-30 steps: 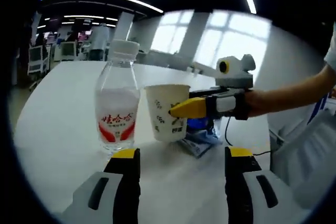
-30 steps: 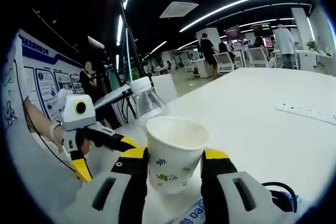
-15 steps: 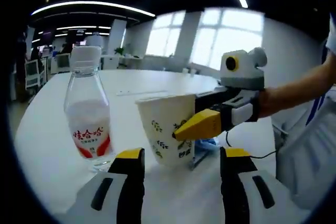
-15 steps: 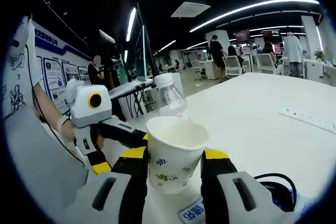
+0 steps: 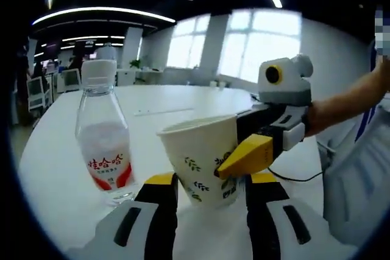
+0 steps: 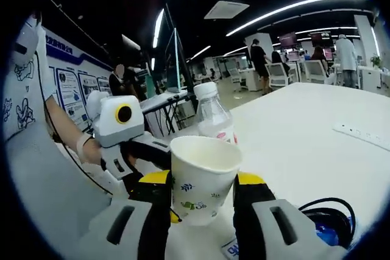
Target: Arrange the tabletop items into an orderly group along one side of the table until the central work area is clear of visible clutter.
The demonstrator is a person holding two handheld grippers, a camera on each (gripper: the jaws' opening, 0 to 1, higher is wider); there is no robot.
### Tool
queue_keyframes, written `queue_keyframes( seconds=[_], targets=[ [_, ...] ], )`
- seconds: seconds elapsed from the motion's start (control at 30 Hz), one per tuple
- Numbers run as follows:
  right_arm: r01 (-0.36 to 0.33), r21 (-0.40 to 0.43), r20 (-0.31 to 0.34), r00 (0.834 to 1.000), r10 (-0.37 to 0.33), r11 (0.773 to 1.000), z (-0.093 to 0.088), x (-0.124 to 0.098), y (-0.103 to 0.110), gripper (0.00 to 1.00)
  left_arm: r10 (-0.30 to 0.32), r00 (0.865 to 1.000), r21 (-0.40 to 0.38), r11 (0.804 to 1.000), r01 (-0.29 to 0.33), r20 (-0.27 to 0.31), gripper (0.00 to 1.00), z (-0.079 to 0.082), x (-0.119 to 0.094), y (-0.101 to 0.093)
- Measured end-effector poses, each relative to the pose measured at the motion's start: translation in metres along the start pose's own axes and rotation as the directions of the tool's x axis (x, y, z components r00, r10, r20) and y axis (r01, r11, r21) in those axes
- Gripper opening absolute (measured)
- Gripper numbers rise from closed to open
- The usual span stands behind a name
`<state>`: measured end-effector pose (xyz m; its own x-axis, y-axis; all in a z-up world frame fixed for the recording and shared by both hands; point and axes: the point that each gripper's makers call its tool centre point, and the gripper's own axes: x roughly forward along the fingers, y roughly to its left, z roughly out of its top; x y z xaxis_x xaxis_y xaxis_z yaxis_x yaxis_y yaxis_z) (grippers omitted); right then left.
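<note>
Cup (image 6: 201, 178) in right tool (image 6: 204, 187)

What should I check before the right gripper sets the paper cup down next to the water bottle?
1. Grip on cup: right gripper has both jaws against the paper cup. Ok.
2. Cup attitude: tilted in the left gripper view. Not ok for release; level it first.
3. Cup contents: inside looks empty from the right gripper view. Ok.
4. Water bottle: upright, capped, standing apart from the cup. Ok.
5. Left gripper: jaws open and close under the cup. Not ok; back it off.
6. Landing spot: black cable lies on the white table near the cup; whether the spot beside the bottle is free, cannot tell.
</note>
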<state>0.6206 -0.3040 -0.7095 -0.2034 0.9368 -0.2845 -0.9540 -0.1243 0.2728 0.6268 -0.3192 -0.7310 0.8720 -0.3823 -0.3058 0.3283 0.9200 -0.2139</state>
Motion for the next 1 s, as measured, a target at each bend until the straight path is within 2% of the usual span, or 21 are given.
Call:
queue_keyframes(
  seconds=[0.07,0.53,0.7,0.87,1.0],
  targets=[
    [-0.004,0.0,-0.01,1.0,0.004,1.0,-0.0009,-0.0003,0.0009,0.36,0.002,1.0,0.003,1.0,-0.002,0.005,0.36,-0.0008,-0.001,0.0016],
    [-0.014,-0.009,-0.049,0.999,0.013,1.0,-0.0022,-0.0032,0.0032,0.38,0.004,0.998,0.096,0.995,-0.011,0.067,0.35,0.0016,-0.0026,-0.0002],
    [-0.03,0.065,-0.079,0.996,0.035,0.997,-0.0047,-0.0033,0.0048,0.39,0.0,0.996,0.118,0.993,-0.01,0.087,0.34,0.0008,-0.0038,0.001],
    [-0.037,0.07,-0.09,0.995,0.043,0.997,-0.0026,-0.0026,0.0081,0.45,-0.002,0.994,0.132,0.991,-0.013,0.108,0.34,0.0044,-0.0049,0.0013],
    [-0.035,0.107,-0.096,0.994,0.046,0.994,-0.001,-0.0026,0.0068,0.51,-0.013,0.994,0.143,0.99,-0.003,0.11,0.34,0.0041,-0.005,-0.0005]
  ],
)
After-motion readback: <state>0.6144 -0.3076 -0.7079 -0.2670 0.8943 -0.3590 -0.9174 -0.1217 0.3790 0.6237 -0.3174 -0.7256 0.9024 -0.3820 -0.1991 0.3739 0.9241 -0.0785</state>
